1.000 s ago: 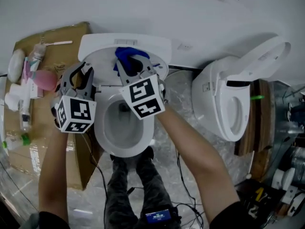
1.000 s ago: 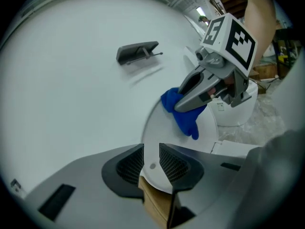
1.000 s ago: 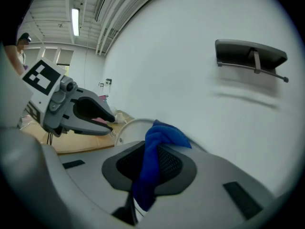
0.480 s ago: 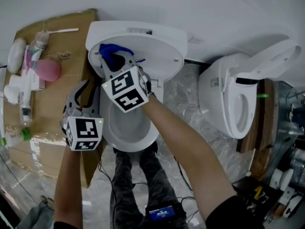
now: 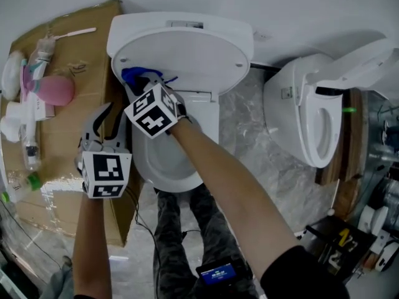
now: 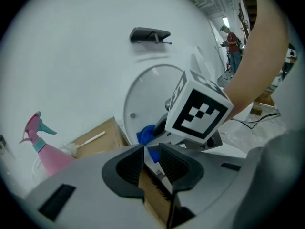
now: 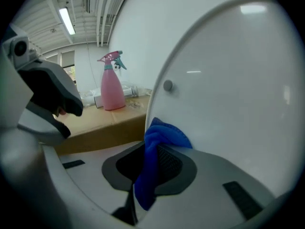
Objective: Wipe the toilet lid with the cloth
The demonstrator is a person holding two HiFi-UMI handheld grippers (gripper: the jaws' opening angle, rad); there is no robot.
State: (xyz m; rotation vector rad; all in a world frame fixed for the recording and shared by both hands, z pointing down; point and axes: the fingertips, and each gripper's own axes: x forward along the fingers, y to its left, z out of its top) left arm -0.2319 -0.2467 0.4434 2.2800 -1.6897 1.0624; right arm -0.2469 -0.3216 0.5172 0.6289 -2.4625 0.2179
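The toilet's white lid [image 5: 187, 48] stands raised; it also fills the right gripper view [image 7: 228, 80]. My right gripper [image 5: 142, 83] is shut on a blue cloth [image 5: 133, 75], which presses against the lid's lower left part. Up close, the cloth [image 7: 162, 135] bulges out between the right gripper's [image 7: 150, 151] pads, next to a lid bumper. My left gripper [image 5: 106, 114] hovers left of the bowl beside the cardboard box, open with a narrow gap and nothing in it. From the left gripper [image 6: 151, 156] I see the lid [image 6: 147, 94], the cloth [image 6: 145, 135] and the right gripper's cube.
A cardboard box [image 5: 68, 61] to the toilet's left carries a pink spray bottle [image 5: 55, 89], a brush and other bottles. The open bowl [image 5: 163, 161] lies below the lid. A second toilet [image 5: 312, 111] stands at the right. Cables run over the floor.
My right gripper has carried the cloth down and left across the lid, from its top to its lower left. The left gripper has sunk beside the box.
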